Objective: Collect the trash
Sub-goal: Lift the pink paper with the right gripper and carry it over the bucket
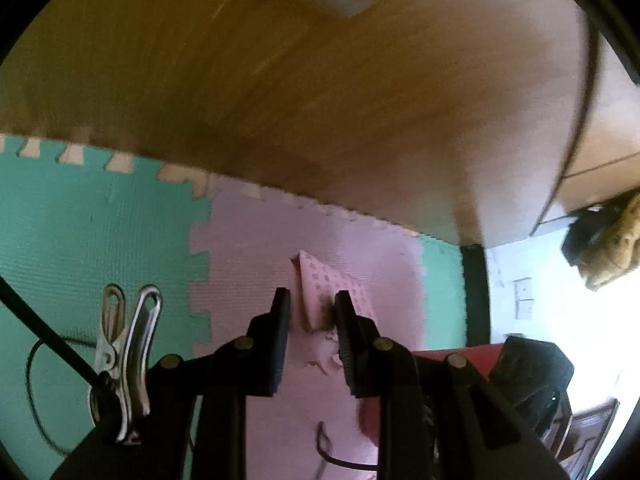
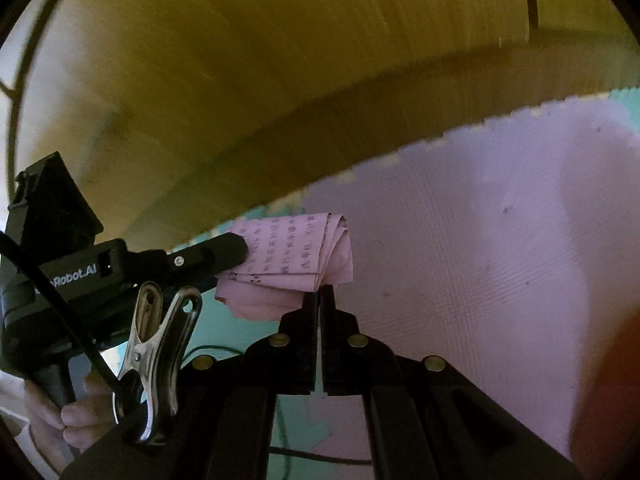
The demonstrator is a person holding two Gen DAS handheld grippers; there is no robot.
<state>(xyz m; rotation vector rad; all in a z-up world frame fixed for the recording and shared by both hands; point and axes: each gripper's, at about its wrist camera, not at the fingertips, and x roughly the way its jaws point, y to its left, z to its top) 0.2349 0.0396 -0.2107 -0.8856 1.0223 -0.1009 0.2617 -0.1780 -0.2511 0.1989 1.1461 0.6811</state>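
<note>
Paper (image 1: 320, 294), folded, pink and printed, pinched between the left tongs (image 1: 310, 312) above the foam floor mat (image 1: 248, 248), right tongs (image 2: 319, 292) pressed together just under it, seemingly nipping its lower edge, wooden furniture panel (image 1: 320, 100) beyond both tongs

The folded pink printed paper (image 1: 320, 296) is partly hidden behind the left gripper (image 1: 311, 312)'s black fingers; its print is too blurred to read. Above the paper, the brown wooden panel (image 1: 320, 92) is motion-blurred.
</note>
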